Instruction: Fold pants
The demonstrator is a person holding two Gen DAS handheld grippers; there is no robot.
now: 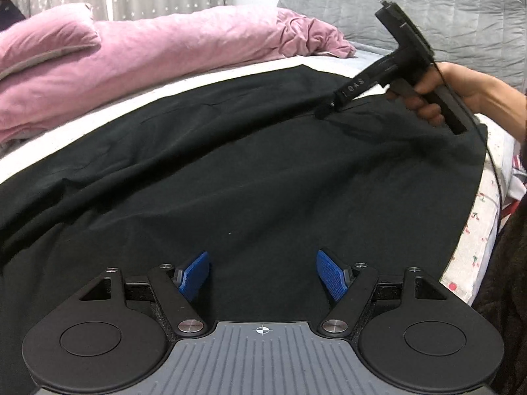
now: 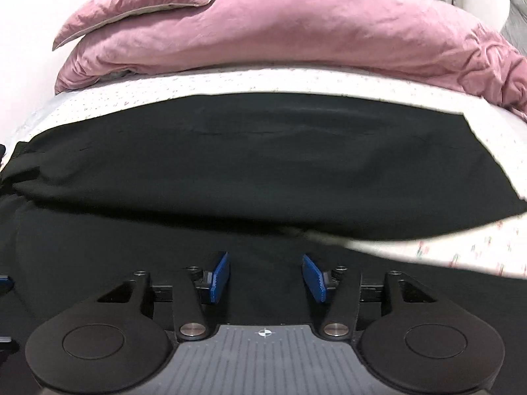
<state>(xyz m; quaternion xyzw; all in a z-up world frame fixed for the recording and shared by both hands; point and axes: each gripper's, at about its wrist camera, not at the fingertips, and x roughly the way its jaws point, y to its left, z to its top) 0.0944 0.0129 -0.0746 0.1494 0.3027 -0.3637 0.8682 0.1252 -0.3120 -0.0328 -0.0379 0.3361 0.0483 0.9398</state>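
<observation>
Soft, matte black pants (image 1: 250, 171) are lying creased across the bed (image 2: 230, 82). The left hand-held gripper (image 1: 262, 275) is hovering with ribbed blue pads apart, empty. The right hand-held gripper (image 2: 265, 276) is likewise gaping, gripping nothing.

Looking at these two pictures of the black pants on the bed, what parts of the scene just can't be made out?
- Black pants: their ends run off the left edge in the left wrist view; waistband and leg openings can't be told apart.
- Right gripper: in the left wrist view its tip is dark against the cloth, so contact is unclear.
- Bed sheet: its print is blurred in the right wrist view.
- Left gripper: barely shows at the right wrist view's left edge.
</observation>
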